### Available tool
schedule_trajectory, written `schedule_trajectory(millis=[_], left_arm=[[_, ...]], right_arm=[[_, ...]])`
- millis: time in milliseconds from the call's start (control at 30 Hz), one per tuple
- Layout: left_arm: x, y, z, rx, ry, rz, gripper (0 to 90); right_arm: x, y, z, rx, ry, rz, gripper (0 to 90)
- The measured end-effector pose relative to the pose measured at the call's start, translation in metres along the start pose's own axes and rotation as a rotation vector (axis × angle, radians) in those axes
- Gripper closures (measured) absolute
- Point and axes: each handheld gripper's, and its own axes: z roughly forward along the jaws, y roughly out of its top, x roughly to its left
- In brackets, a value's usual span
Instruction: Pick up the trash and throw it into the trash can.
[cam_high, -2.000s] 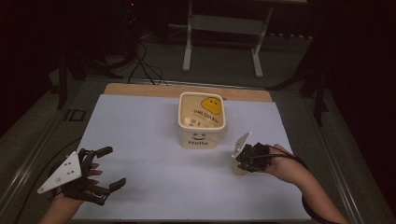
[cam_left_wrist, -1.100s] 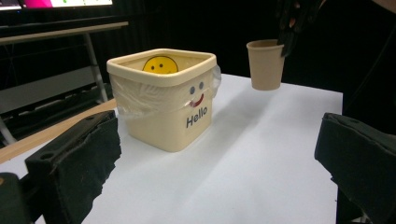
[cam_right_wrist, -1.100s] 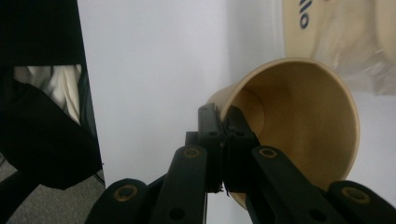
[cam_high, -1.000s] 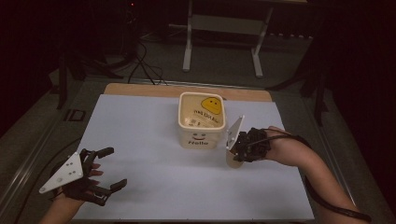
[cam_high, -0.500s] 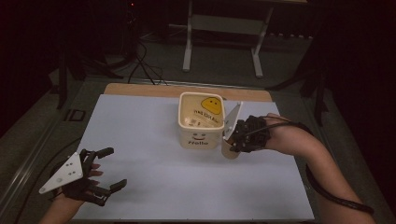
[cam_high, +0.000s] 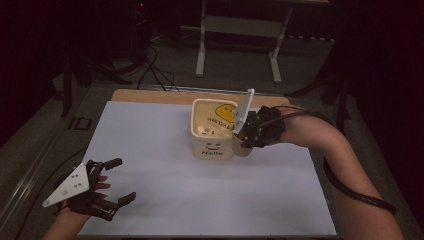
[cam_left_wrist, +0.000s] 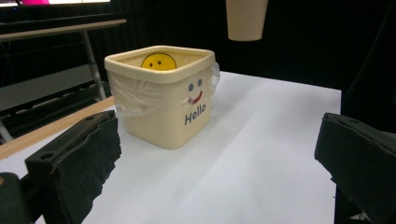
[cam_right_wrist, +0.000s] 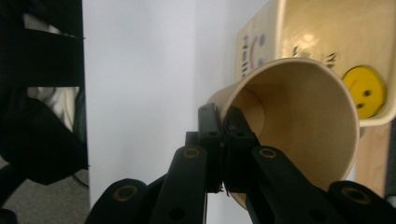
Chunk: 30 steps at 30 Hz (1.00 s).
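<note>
With one paper cup (cam_right_wrist: 289, 126) pinched by its rim wall between the closed jaws of my right gripper (cam_high: 250, 134), I hold it lifted off the white sheet (cam_high: 200, 200), just beside the right wall of the one cream "Hello" tub (cam_high: 212, 135) and close to its rim. That single tub stands near the sheet's far edge, a yellow smiley inside it. My left gripper (cam_high: 107, 187) hangs at the near left corner, jaws wide apart on nothing, with broad bare sheet between it and the tub.
</note>
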Motion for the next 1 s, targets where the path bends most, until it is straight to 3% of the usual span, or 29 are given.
schedule_trajectory(millis=[133,400,1000], left_arm=[[0.001,-0.002,0.000,0.009,-0.002,0.000,1.2],[0.000,-0.003,0.001,0.013,-0.004,0.002,1.2],[0.000,-0.004,0.002,0.021,-0.009,0.004,1.2]], right_arm=[[-0.006,0.006,-0.005,-0.018,-0.025,-0.030,88.1],[-0.020,0.007,-0.007,-0.066,-0.053,-0.034,88.1],[-0.057,-0.009,-0.010,-0.182,-0.067,0.026,88.0]])
